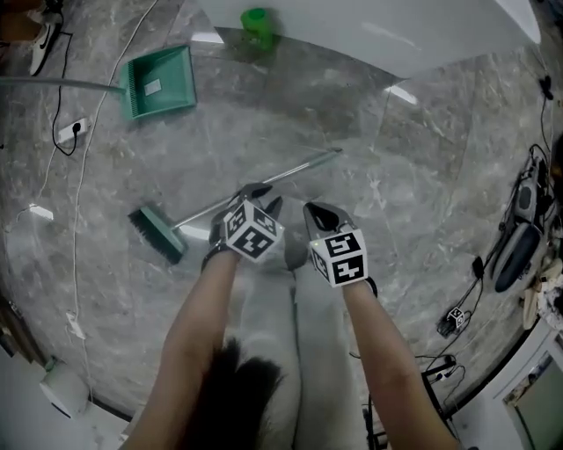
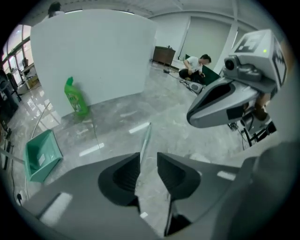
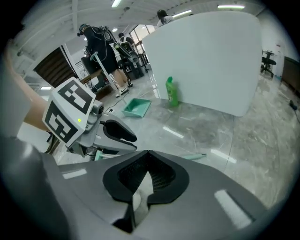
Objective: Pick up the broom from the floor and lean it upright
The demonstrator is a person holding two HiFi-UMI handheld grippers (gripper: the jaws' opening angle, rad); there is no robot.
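Observation:
The broom lies flat on the grey marble floor; its green head [image 1: 158, 233] is at the left and its thin metal handle [image 1: 299, 165] runs up to the right. My left gripper [image 1: 262, 195] hovers over the middle of the handle. In the left gripper view its jaws [image 2: 148, 157] stand open, and the handle [image 2: 145, 137] shows in the gap, lying on the floor beyond, with no pad pressing on it. My right gripper [image 1: 318, 214] is close beside it on the right. Its jaws [image 3: 146, 153] are shut, tips touching, with nothing between them. The handle's end [image 3: 193, 156] lies just past them.
A green dustpan [image 1: 158, 83] with a long handle lies at the far left. A green bottle [image 1: 257, 26] stands by a white panel [image 1: 378, 26] at the back. Cables and a power strip [image 1: 70, 130] run along the left; equipment and cords crowd the right edge [image 1: 519, 237].

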